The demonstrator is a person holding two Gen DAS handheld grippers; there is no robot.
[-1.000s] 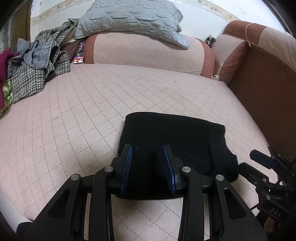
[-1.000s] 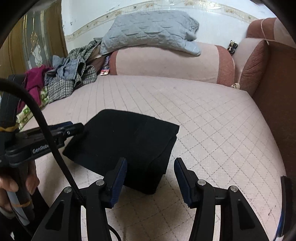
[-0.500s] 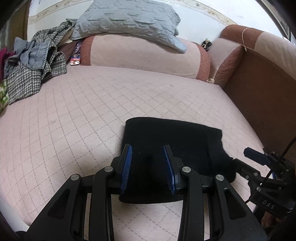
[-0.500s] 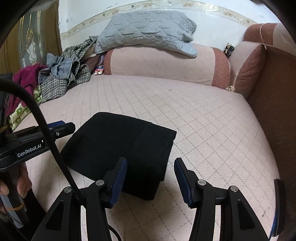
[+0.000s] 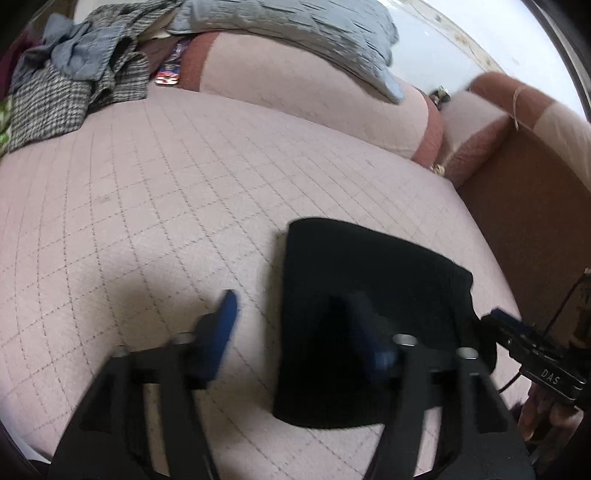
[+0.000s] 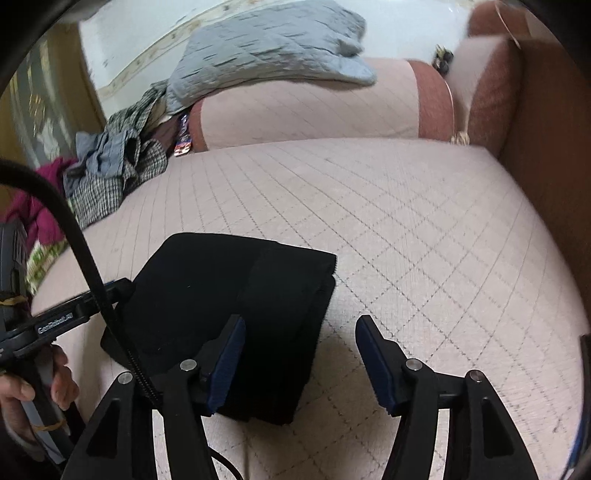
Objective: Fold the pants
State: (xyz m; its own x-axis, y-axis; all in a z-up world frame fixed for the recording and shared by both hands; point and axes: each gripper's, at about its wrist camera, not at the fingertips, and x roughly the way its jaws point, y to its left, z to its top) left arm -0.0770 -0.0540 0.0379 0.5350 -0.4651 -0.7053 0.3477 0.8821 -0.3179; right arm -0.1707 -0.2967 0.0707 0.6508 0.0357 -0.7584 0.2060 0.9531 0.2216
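Note:
The black pants (image 5: 373, 295) lie folded into a thick rectangle on the pink quilted sofa seat (image 5: 184, 192); they also show in the right wrist view (image 6: 229, 295). My left gripper (image 5: 295, 314) is open and empty, its fingers straddling the fold's near left edge just above it. My right gripper (image 6: 299, 332) is open and empty, its left finger over the fold's right end and its right finger over bare seat. Each gripper shows at the edge of the other's view.
A heap of clothes (image 5: 70, 77) lies at the far left. A grey quilted pillow (image 5: 295, 33) rests on the sofa back. The brown armrest (image 5: 535, 206) walls the right side. The seat's front edge is close below the grippers.
My left gripper has opened wider and shifted left, so the fold now sits to its right. My right gripper has moved a little closer over the fold's right end. The pants have not moved.

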